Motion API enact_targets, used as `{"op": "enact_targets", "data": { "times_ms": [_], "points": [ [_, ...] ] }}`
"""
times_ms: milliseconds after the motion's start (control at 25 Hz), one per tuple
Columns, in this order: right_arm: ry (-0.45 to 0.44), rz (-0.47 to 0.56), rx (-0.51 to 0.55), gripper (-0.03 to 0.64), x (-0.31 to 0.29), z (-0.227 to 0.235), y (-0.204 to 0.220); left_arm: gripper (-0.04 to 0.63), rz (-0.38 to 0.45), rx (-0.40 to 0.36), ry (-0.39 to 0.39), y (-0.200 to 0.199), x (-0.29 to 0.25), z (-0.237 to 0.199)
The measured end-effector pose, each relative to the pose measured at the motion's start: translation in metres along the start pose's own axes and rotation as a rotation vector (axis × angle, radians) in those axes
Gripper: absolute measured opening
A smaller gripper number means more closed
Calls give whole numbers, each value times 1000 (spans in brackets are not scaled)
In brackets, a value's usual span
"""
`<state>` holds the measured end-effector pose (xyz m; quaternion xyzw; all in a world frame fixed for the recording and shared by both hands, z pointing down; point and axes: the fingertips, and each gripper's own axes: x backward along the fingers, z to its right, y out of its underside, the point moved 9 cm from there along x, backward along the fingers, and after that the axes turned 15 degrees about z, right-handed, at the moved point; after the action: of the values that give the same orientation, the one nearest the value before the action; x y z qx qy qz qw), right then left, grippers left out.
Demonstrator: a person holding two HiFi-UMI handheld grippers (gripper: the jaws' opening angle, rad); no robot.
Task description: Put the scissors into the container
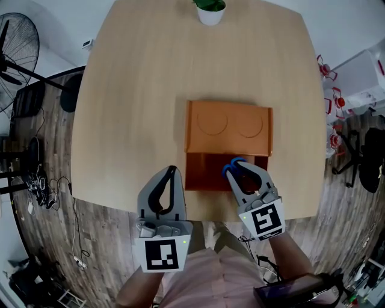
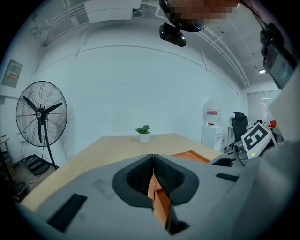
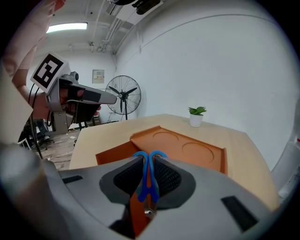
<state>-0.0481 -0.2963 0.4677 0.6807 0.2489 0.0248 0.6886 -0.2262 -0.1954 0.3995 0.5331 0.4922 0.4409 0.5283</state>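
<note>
My right gripper (image 1: 239, 168) (image 3: 149, 180) is shut on blue-handled scissors (image 3: 146, 180); their handle loops (image 1: 233, 165) stick out past the jaws. It hangs over the near, darker compartment of the orange container (image 1: 227, 143) (image 3: 187, 152). The container's far part has two round recesses. My left gripper (image 1: 170, 180) (image 2: 153, 180) is shut with nothing between its jaws, just left of the container at the table's near edge.
The container sits on a light wooden table (image 1: 138, 102). A small potted plant (image 1: 210, 10) (image 2: 143, 133) stands at the table's far edge. A standing fan (image 1: 15, 54) and cables are on the floor to the left, office chairs (image 1: 368, 159) to the right.
</note>
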Motion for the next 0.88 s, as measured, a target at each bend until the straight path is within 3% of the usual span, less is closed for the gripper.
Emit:
{"op": "enact_targets", "data": {
  "times_ms": [480,880],
  "points": [
    [-100,-107,42,77,-27,-7,13,12,-55,15,-41,18,4,-16],
    [-126,-212,51,77,-37,-7,22,12,-73,16,-67,23,6,-20]
  ]
}}
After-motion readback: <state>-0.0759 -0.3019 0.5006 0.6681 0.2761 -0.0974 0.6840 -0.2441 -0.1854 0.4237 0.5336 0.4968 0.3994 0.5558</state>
